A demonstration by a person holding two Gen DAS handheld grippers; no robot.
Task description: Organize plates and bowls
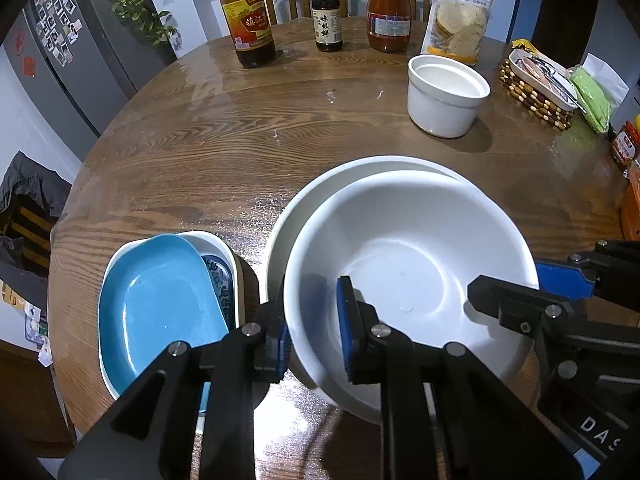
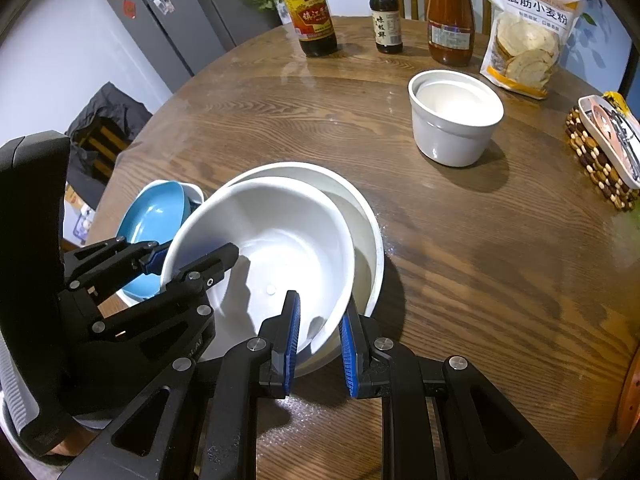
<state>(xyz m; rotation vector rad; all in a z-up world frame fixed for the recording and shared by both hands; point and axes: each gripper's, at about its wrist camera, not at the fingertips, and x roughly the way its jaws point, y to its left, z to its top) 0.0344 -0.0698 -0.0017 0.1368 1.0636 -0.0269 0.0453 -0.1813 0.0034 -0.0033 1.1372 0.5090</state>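
Flanking white bowl: blue dish.

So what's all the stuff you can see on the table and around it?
White bowl: one, white, held over a wider white dish, near table edge.
Blue dish: one, blue, lying in a white patterned dish, left of the bowl.
White pot: one, white, mid-right.
Bottles: three, dark and red-brown, far side.
Flour bag: one, white and yellow, far right.
Beaded mat: one, brown, under a small tray, right edge.
Table: one, brown wood, round.
Fridge: one, grey, left.
Left claw: clamps the bowl's left rim.
Right claw: clamps its right rim.
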